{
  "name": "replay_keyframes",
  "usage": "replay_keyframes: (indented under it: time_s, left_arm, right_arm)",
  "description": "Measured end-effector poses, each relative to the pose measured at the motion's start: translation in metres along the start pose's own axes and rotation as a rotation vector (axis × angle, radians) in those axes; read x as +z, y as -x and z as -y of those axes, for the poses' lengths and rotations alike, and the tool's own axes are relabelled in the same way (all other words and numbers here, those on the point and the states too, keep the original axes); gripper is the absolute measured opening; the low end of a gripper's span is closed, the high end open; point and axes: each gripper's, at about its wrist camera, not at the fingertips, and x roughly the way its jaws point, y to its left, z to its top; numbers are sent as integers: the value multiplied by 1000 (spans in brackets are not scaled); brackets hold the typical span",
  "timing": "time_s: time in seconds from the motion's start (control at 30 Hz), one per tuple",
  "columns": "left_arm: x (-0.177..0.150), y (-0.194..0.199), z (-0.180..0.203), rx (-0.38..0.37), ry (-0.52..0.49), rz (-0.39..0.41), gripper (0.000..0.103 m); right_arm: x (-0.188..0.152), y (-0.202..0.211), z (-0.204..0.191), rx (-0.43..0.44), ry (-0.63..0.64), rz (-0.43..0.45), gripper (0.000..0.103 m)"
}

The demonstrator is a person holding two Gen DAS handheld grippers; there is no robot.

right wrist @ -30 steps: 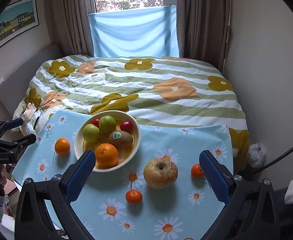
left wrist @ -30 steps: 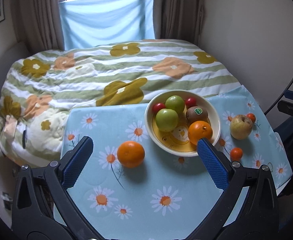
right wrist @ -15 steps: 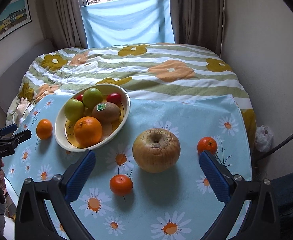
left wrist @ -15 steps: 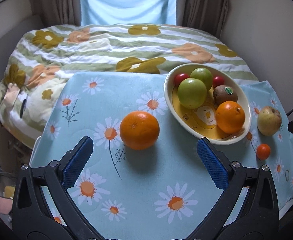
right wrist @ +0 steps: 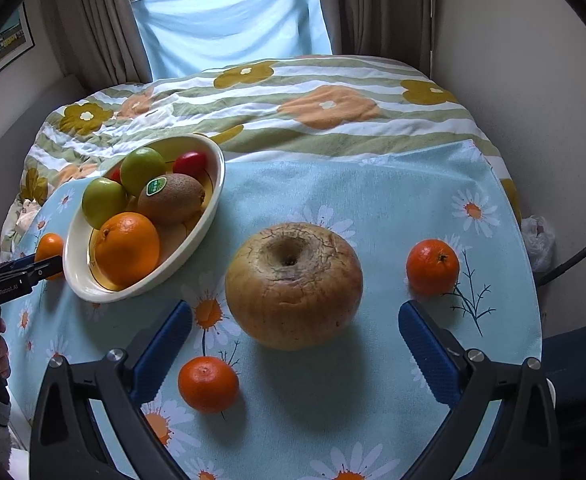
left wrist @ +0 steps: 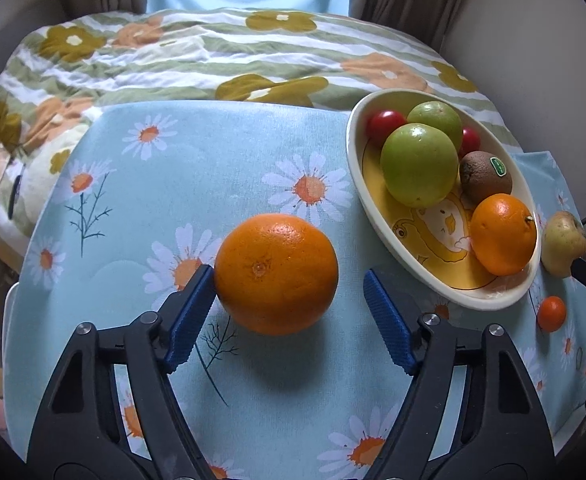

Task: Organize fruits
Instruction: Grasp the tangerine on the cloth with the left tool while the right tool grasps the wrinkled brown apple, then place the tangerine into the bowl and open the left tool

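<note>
Here the orange (left wrist: 275, 273) sits navel-up between the closing left tongs (left wrist: 289, 312).

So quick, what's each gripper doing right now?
Left gripper: open, jaws just been closing around the orange, not gripping.
Right gripper: open, empty, near the apple.

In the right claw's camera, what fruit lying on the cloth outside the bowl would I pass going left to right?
Orange → near mandarin → wrinkled apple → far mandarin.
</note>
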Motion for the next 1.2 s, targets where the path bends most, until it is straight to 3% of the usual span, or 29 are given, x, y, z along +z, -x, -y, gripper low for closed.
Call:
replay_keyframes:
  time_s: [0.2, 0.43, 0.67, 0.77, 1.03, 1.13, 1.2]
  left_arm:
    - [3, -9, -3, 18, -15, -16, 65]
    - [2, -8, -3, 16, -30, -20, 64]
    - [-5, -3, -5, 22, -29, -21, 63]
    - [-10, 0, -5, 25, -29, -24, 63]
    - [-21, 8, -1, 26, -28, -26, 63]
    - [-24, 14, 2, 25, -25, -17, 63]
    - [-24, 19, 3, 24, -20, -12, 63]
  right_arm:
    - [2, -7, 1, -5, 6, -15, 100]
    - [5, -11, -1, -1, 18, -28, 93]
    - [8, -18, -4, 6, 29, -25, 92]
    - [10, -21, -5, 13, 35, -27, 85]
    - [12, -25, -2, 26, 36, -26, 85]
    - [13, -27, -3, 18, 49, -32, 72]
    - [13, -26, -2, 27, 54, -32, 72]
